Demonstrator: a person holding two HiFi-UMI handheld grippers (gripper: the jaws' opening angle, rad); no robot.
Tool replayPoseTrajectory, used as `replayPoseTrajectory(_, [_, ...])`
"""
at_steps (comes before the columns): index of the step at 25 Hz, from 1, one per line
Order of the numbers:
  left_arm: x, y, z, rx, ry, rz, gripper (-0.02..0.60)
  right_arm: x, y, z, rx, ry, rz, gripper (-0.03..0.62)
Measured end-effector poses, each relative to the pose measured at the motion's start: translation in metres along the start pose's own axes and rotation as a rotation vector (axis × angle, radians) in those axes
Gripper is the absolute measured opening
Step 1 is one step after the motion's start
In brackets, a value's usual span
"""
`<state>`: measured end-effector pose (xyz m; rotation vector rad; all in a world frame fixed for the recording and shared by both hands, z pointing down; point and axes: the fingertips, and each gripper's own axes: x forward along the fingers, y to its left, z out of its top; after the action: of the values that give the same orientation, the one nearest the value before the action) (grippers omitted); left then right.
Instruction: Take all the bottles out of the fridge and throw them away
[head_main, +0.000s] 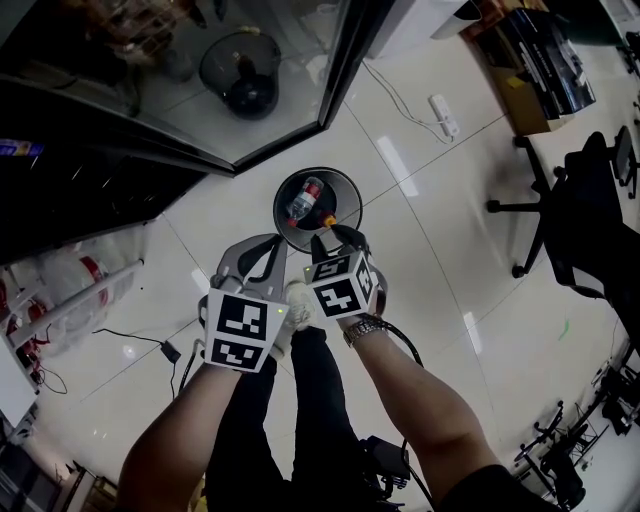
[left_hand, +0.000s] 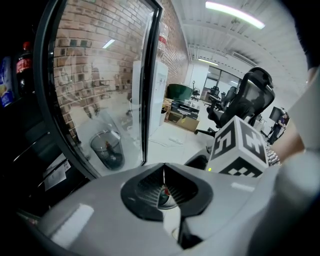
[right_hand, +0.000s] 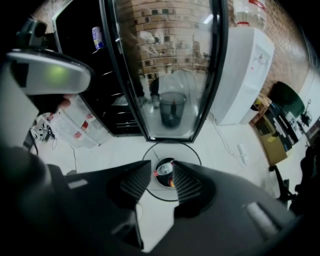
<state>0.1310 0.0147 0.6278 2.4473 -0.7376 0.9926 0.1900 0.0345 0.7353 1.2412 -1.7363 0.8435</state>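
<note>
A round black waste bin (head_main: 345, 195) stands on the white floor in front of the fridge, with a clear plastic bottle (head_main: 305, 200) with a red label lying inside it. Both grippers hang just above the bin's near side. My left gripper (head_main: 262, 262) is shut, its tips meeting with nothing between them (left_hand: 163, 172). My right gripper (head_main: 335, 240) is open and empty; through its gap I see the bin (right_hand: 172, 143) and the bottle (right_hand: 164, 169) below. The fridge's glass door (head_main: 250, 90) stands open. A dark bottle (left_hand: 24, 60) and a can (right_hand: 98, 37) sit on the fridge shelves.
Large water jugs (head_main: 70, 285) lie on a rack at the left. A black office chair (head_main: 580, 215) stands at the right, and a power strip (head_main: 443, 115) lies on the floor beyond the bin. A white water dispenser (right_hand: 245, 75) stands beside the fridge door.
</note>
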Motion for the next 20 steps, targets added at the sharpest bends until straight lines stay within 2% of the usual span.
replayPoseTrajectory(10, [-0.028,0.003,0.008,-0.01,-0.018,0.031,0.005,-0.026,0.024,0.011,-0.015,-0.027,0.032,0.132])
replayPoseTrajectory(20, [-0.082,0.016,0.035,-0.032,-0.071,0.122,0.005,-0.085,0.057,0.07,-0.078,-0.144,0.083,0.132])
